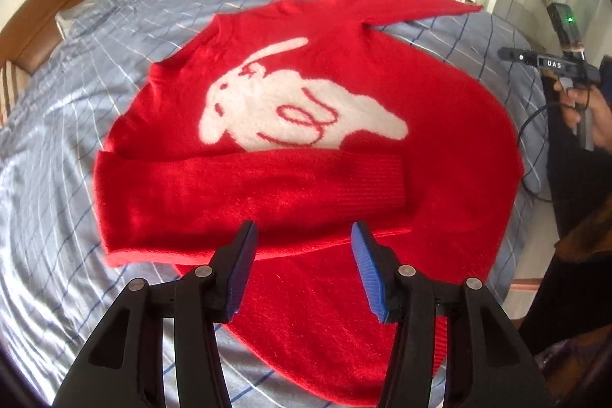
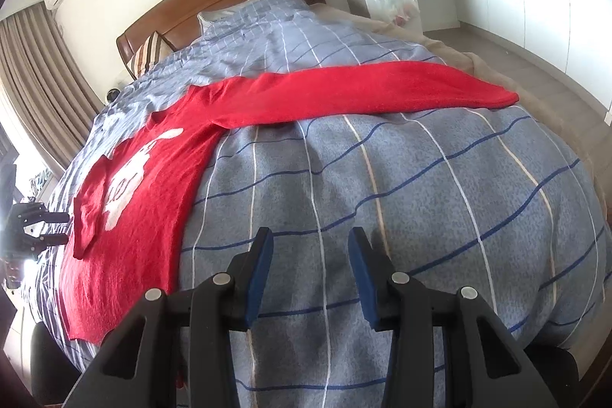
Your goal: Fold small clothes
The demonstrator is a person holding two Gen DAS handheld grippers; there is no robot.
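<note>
A blue checked bedspread (image 2: 382, 186) covers the bed, and on it lies the red sweater (image 1: 344, 94) face up, its white rabbit motif (image 1: 290, 106) showing. One sleeve (image 1: 248, 186) is already folded across the lower chest, its ribbed cuff lying toward the body's middle; the other sleeve (image 2: 363, 90) stretches flat and straight across the cover, well apart from the body, ending in a cuff (image 2: 497, 96) near the bed's far edge. The step in hand looks to be bringing that second sleeve over. The left gripper (image 1: 302, 236) hovers above the folded sleeve with its jaws spread and nothing between them; the right gripper (image 2: 310, 243) hangs over bare bedspread, also spread wide and empty. To do this well, the right tool should reach to the cuff, pinch only the sleeve's knit and not the cover beneath, lift low, and lay it parallel over the first sleeve. The knit looks fuzzy and limp, so a shallow grip may slip, though the fisheye makes its thickness hard to judge.
</note>
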